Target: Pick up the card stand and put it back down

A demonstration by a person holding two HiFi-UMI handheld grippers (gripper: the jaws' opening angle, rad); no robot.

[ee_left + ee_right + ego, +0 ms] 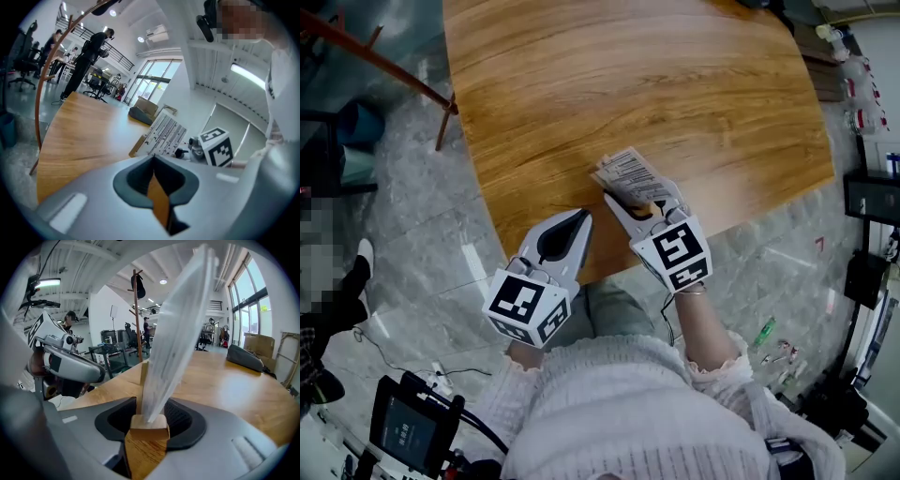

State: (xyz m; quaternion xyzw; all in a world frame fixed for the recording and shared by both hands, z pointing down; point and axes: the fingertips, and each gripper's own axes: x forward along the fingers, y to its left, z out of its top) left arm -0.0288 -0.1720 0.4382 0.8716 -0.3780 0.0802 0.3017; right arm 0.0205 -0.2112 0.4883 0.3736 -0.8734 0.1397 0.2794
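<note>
We see right tool (639,202) pinching card stand (625,171) base at near surface (609,75) edge; left tool (579,217) pressed together, just left.

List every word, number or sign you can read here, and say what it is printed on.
No text is readable.
Card in the card stand: printed lines, too blurred to read.
Marker cubes: black-and-white square patterns, no words.
Screen at lower left: too small.

The wooden table (675,94) carries the card stand (630,176).
</note>
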